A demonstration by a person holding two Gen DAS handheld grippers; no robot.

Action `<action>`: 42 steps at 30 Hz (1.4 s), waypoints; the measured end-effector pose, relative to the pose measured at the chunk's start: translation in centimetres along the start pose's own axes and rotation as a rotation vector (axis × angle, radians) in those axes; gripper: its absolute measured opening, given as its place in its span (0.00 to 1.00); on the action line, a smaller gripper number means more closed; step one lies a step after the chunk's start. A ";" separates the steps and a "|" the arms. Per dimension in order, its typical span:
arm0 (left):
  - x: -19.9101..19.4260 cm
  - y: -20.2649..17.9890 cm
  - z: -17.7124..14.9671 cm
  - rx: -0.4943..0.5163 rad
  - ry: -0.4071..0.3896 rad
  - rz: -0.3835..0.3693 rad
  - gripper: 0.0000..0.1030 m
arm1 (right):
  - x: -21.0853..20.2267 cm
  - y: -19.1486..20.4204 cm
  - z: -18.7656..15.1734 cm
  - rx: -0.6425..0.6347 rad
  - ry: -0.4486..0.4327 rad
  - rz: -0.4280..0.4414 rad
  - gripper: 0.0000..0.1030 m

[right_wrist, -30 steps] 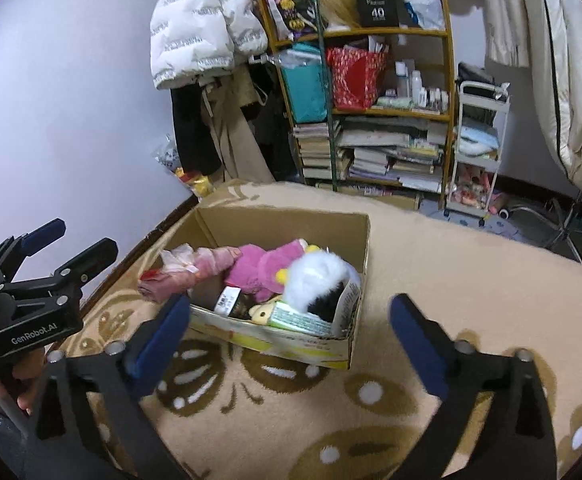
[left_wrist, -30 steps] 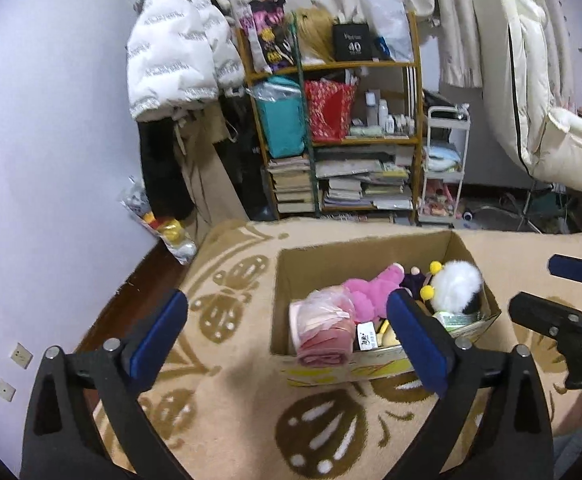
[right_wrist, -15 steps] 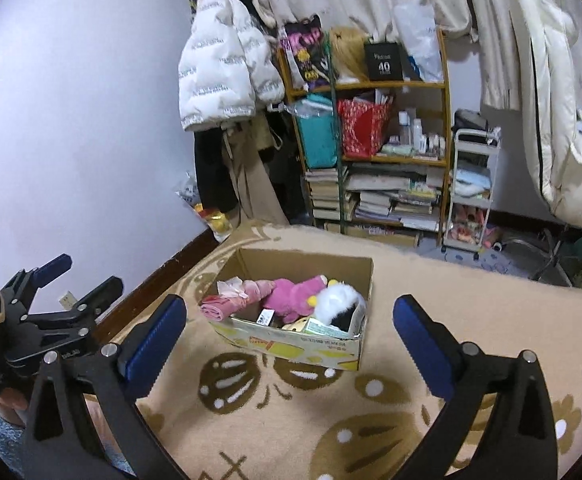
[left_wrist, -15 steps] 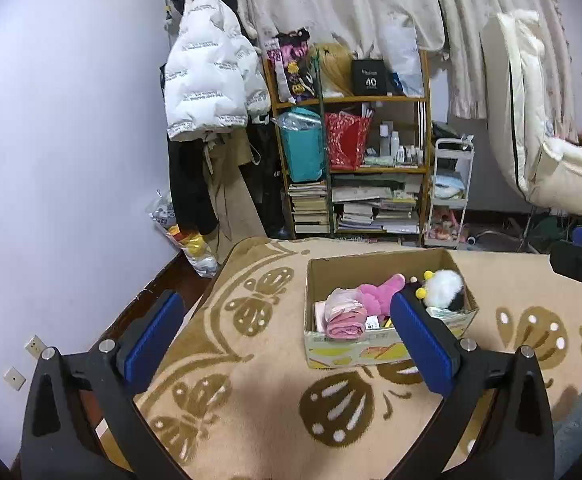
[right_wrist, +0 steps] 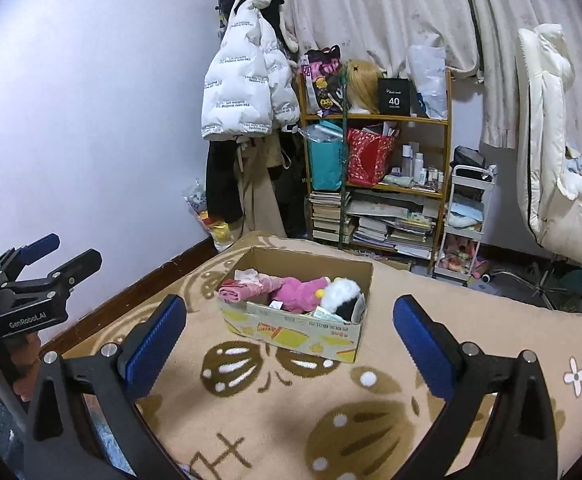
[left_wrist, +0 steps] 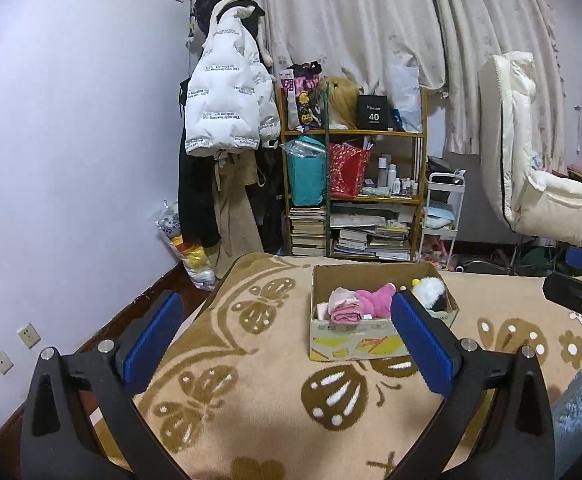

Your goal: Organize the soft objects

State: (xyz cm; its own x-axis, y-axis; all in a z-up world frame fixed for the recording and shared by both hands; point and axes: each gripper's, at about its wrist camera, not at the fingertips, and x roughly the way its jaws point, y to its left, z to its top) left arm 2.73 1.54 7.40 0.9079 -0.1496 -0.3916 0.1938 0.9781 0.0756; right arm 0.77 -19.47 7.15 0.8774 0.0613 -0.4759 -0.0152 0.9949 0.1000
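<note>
Cardboard box point(right_wrist: 291, 326): matt, printed paper face. Plush toys point(right_wrist: 303, 290) inside box: fuzzy cloth. Carpet point(right_wrist: 291, 412) under box: matt, short-pile weave. Fingers point(right_wrist: 153, 344): ribbed blue pads, matt black plastic.

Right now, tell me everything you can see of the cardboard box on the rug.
The cardboard box is brown, open-topped and rectangular, with yellow and red print on its outer sides. It sits flat on the beige patterned rug, apart from both hand-held grippers. Inside lie folded pink cloth, a pink plush toy and a white-and-black fluffy toy, rising slightly above the rim.
</note>
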 end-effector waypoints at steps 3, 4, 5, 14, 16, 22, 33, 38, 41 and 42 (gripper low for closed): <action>-0.8 0.1 -1.1 -0.002 -0.018 0.007 0.99 | -0.7 0.2 -0.7 0.001 0.001 -0.007 1.00; -1.0 0.2 -1.4 -0.006 -0.023 0.008 0.99 | -0.8 0.2 -0.9 0.003 0.000 -0.007 1.00; -1.1 0.3 -1.7 -0.014 -0.025 0.010 0.99 | -1.0 0.1 -1.3 0.006 -0.001 -0.011 1.00; -1.0 -0.2 -5.2 0.008 -0.027 0.021 0.99 | -2.1 -0.5 -3.6 -0.003 -0.088 -0.087 1.00; -1.0 -0.8 -5.8 0.046 -0.040 0.024 0.99 | -2.0 -0.2 -3.9 -0.030 -0.094 -0.084 1.00; -0.8 -1.8 -6.7 0.084 -0.039 0.007 0.99 | -1.7 0.1 -4.8 -0.057 -0.110 -0.115 1.00; 0.6 -1.3 -7.5 0.059 0.025 0.007 0.99 | -0.8 -1.5 -6.2 0.003 -0.091 -0.165 1.00; 0.8 -1.6 -7.7 0.071 0.029 0.005 0.99 | -0.7 -1.8 -6.5 0.008 -0.083 -0.162 1.00; 0.8 -1.9 -7.8 0.088 0.028 0.010 0.99 | -0.6 -1.7 -6.5 0.006 -0.077 -0.162 1.00; 0.8 -2.1 -7.8 0.098 0.030 0.012 0.99 | -0.5 -1.7 -6.5 0.005 -0.076 -0.162 1.00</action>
State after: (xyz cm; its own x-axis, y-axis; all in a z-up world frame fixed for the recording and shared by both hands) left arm 0.12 0.46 -0.24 0.8992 -0.1319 -0.4173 0.2194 0.9608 0.1692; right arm -2.82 -20.69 1.51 0.9017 -0.1062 -0.4191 0.1314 0.9908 0.0317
